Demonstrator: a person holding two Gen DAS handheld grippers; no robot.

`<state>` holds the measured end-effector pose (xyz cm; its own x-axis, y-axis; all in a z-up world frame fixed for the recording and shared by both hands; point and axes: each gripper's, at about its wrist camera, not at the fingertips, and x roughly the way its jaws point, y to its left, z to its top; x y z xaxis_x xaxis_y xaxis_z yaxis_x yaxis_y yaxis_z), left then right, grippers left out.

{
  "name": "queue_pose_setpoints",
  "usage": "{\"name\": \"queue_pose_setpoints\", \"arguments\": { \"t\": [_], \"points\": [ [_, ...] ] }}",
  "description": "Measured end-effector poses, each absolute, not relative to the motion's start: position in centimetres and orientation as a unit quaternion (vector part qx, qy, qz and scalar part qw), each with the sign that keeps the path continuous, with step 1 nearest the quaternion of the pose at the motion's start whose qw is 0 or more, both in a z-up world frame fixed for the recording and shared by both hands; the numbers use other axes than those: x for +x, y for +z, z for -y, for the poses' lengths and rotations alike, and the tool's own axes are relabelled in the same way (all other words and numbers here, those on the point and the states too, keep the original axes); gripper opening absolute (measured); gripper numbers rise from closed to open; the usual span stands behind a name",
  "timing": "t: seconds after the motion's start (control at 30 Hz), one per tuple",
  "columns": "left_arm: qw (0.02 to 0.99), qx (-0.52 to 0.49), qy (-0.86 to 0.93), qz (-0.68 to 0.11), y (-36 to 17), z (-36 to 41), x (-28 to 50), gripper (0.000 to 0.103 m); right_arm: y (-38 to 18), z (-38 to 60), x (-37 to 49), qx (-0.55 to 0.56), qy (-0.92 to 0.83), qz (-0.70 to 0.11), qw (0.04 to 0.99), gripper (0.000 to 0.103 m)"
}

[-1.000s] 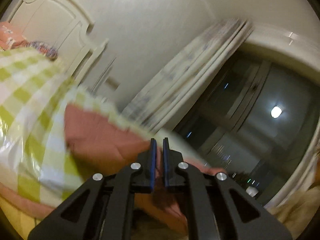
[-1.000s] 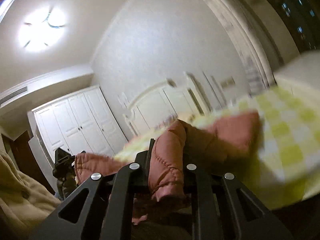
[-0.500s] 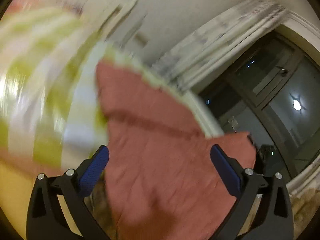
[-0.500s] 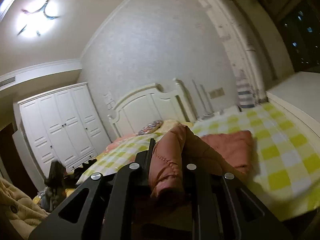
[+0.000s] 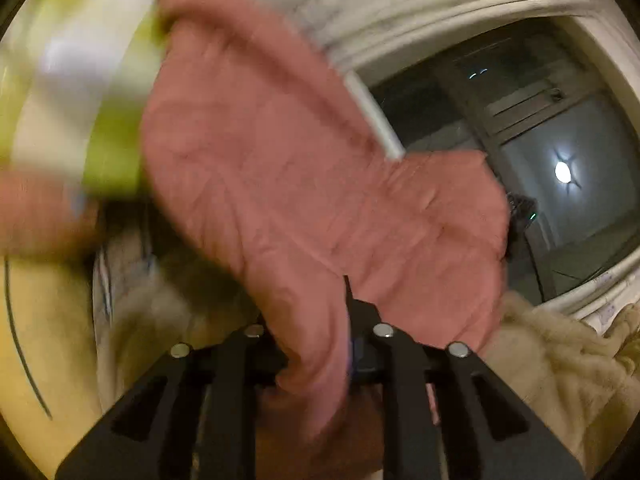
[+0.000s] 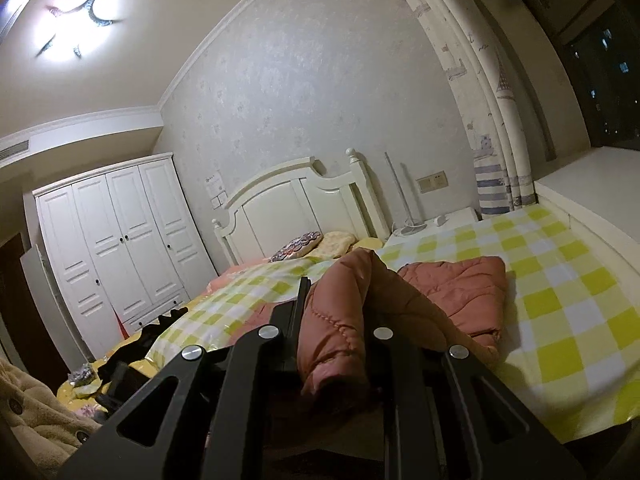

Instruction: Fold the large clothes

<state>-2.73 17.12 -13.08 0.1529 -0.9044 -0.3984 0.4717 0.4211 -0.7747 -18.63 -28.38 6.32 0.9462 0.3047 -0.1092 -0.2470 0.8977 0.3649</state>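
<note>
A salmon-pink quilted jacket lies on the yellow-green checked bed cover. My right gripper is shut on a fold of the jacket, which bulges up between its fingers just above the bed. In the blurred left wrist view the jacket fills the middle. My left gripper is shut on a fold of it, which hangs between the fingers.
A white headboard and pillows stand at the bed's far end, a white wardrobe at the left. A window ledge and curtain run along the right. Dark clothes lie at the bed's near left. A beige fleece is close by.
My left gripper was shut, opened wide over the jacket, and has now shut on a fold of it. My right gripper has kept its hold and lowered toward the bed.
</note>
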Motion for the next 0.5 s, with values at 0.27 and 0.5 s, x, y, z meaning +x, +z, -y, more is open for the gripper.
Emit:
{"name": "queue_pose_setpoints", "arguments": {
  "t": [0.27, 0.5],
  "points": [
    [0.837, -0.277, -0.39, -0.265, 2.4, -16.7, 7.8, 0.026, 8.7, 29.6, -11.6, 0.161, 0.077, -0.088, 0.98, 0.017],
    [0.837, -0.33, -0.256, -0.353, 2.7, -11.1, 29.1, 0.083, 7.5, 36.5, 8.8, 0.258, 0.025, -0.238, 0.936, 0.056]
  ]
}}
